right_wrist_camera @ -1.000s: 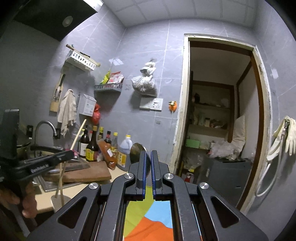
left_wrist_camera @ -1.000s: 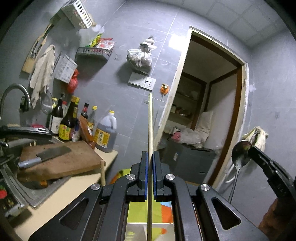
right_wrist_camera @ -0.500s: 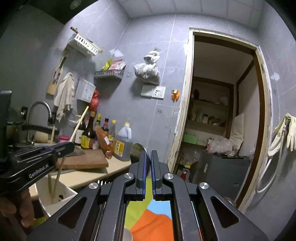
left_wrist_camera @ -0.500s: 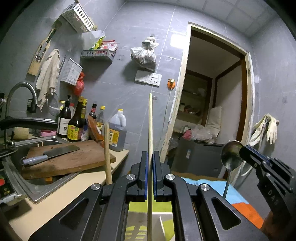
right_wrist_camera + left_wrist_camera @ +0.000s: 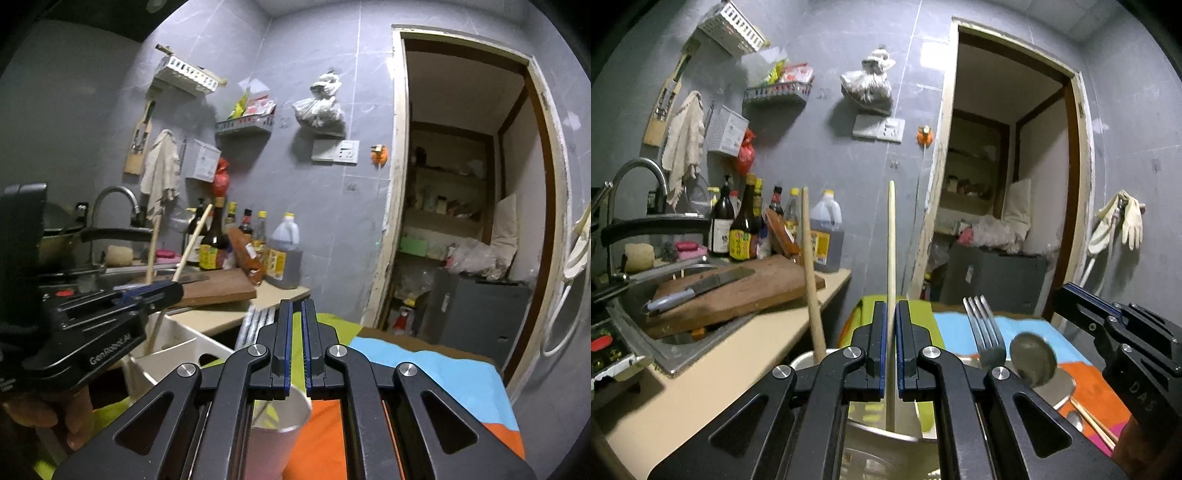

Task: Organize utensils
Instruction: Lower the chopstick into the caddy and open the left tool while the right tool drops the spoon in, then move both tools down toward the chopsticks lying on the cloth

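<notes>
- Chopstick [image 5: 891, 254] first: it's pinched upright in my left gripper [image 5: 891, 350], jaws clenched right on the shaft, lower end dipping past the rim of the white holder [image 5: 882, 434] below.
- A second chopstick [image 5: 812, 280] already stands in that holder, leaning a bit to the left. A fork [image 5: 984, 328] sticks up too, just right of my left gripper; can't tell which compartment it's in.
- The spoon [image 5: 1032, 360] hangs bowl-up under my right gripper [image 5: 296, 349]. In the right wrist view the jaws are squeezed nearly together, and I can only just make out the handle between them, so I'm calling it a grip on the spoon.
- Directly under the right gripper there's a cup [image 5: 280, 430] sitting on the colourful cloth [image 5: 436, 373]. I think that's where the spoon goes.
- How I'd do this bit well: keep the chopstick vertical and sink it straight until the tip finds the bottom, then let go. Dropping it from this height probably means it bounces or tips against the other one.
- Same for the spoon: line the handle up over the middle of the cup, since that cup looks light and could topple if nudged on the rim.
- The two grippers are close together, so I'd release one at a time.
</notes>
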A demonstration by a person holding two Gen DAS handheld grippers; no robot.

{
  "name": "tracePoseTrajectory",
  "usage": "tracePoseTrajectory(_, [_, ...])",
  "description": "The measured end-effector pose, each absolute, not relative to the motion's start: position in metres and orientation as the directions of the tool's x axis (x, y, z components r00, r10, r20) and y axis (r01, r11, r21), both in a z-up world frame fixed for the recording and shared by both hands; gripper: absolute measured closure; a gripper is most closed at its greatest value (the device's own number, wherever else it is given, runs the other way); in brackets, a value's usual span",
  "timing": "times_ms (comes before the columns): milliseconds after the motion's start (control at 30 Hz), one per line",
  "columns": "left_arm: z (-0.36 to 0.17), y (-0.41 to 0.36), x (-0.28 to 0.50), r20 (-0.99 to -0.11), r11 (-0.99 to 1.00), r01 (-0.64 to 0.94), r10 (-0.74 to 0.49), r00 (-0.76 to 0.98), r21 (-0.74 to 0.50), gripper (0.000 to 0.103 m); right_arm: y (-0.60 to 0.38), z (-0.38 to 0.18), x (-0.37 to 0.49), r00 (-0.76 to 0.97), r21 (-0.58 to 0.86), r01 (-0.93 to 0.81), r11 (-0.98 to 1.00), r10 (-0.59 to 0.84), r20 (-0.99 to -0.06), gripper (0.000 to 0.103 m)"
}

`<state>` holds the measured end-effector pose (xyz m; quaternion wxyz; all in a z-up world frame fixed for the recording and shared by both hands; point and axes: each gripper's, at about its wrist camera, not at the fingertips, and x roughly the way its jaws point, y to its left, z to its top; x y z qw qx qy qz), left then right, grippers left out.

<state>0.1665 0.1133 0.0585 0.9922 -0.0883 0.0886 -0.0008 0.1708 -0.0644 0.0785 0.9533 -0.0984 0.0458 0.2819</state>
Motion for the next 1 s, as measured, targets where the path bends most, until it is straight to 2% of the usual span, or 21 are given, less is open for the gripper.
tracePoseTrajectory(233, [0.056, 0.115, 0.157, -0.233, 0.979, 0.021, -0.069, 0.970, -0.203, 0.098, -0.075, 0.077, 0.164, 0.815, -0.100, -0.571, 0.815, 0.550, -0.181, 0.098])
tracePoseTrajectory(333, [0.060, 0.114, 0.152, -0.233, 0.975, 0.035, -0.087, 0.969, -0.218, 0.095, -0.086, 0.082, 0.160, 0.819, -0.074, -0.565, 0.822, 0.547, -0.176, 0.088])
tracePoseTrajectory(367, [0.063, 0.113, 0.149, -0.229, 0.974, 0.043, -0.095, 0.969, -0.224, 0.091, -0.089, 0.084, 0.159, 0.820, -0.066, -0.563, 0.824, 0.546, -0.172, 0.080])
tracePoseTrajectory(467, [0.072, 0.109, 0.144, -0.218, 0.969, 0.066, -0.120, 0.969, -0.240, 0.078, -0.103, 0.092, 0.155, 0.833, -0.046, -0.543, 0.839, 0.531, -0.156, 0.077])
tracePoseTrajectory(533, [0.080, 0.104, 0.139, -0.203, 0.966, 0.080, -0.132, 0.970, -0.245, 0.071, -0.114, 0.097, 0.152, 0.845, -0.034, -0.525, 0.851, 0.516, -0.143, 0.070])
tracePoseTrajectory(600, [0.089, 0.098, 0.135, -0.194, 0.965, 0.098, -0.148, 0.970, -0.243, 0.062, -0.128, 0.103, 0.147, 0.856, -0.016, -0.509, 0.861, 0.503, -0.119, 0.053])
tracePoseTrajectory(667, [0.096, 0.089, 0.132, -0.190, 0.966, 0.111, -0.158, 0.969, -0.235, 0.053, -0.142, 0.109, 0.142, 0.873, -0.013, -0.482, 0.876, 0.479, -0.095, 0.045])
tracePoseTrajectory(700, [0.098, 0.085, 0.131, -0.189, 0.965, 0.119, -0.165, 0.968, -0.235, 0.049, -0.148, 0.111, 0.139, 0.880, -0.015, -0.470, 0.883, 0.467, -0.087, 0.036])
tracePoseTrajectory(733, [0.101, 0.082, 0.130, -0.186, 0.963, 0.129, -0.175, 0.967, -0.238, 0.046, -0.156, 0.114, 0.136, 0.888, -0.014, -0.456, 0.890, 0.453, -0.076, 0.032])
tracePoseTrajectory(800, [0.105, 0.074, 0.128, -0.183, 0.957, 0.152, -0.199, 0.963, -0.246, 0.032, -0.168, 0.119, 0.131, 0.900, -0.013, -0.432, 0.902, 0.431, -0.058, 0.022])
tracePoseTrajectory(833, [0.106, 0.071, 0.127, -0.181, 0.956, 0.160, -0.208, 0.961, -0.247, 0.028, -0.174, 0.120, 0.129, 0.907, -0.013, -0.420, 0.908, 0.419, -0.053, 0.019])
tracePoseTrajectory(900, [0.108, 0.061, 0.124, -0.172, 0.951, 0.187, -0.232, 0.957, -0.246, 0.016, -0.186, 0.123, 0.125, 0.917, -0.009, -0.397, 0.918, 0.396, -0.044, 0.008])
tracePoseTrajectory(933, [0.108, 0.058, 0.123, -0.170, 0.950, 0.195, -0.240, 0.956, -0.243, 0.012, -0.194, 0.124, 0.122, 0.923, -0.006, -0.384, 0.924, 0.383, -0.039, 0.001])
tracePoseTrajectory(1000, [0.108, 0.047, 0.120, -0.167, 0.948, 0.213, -0.255, 0.952, -0.236, 0.006, -0.204, 0.124, 0.118, 0.932, -0.010, -0.362, 0.932, 0.362, -0.035, 0.000])
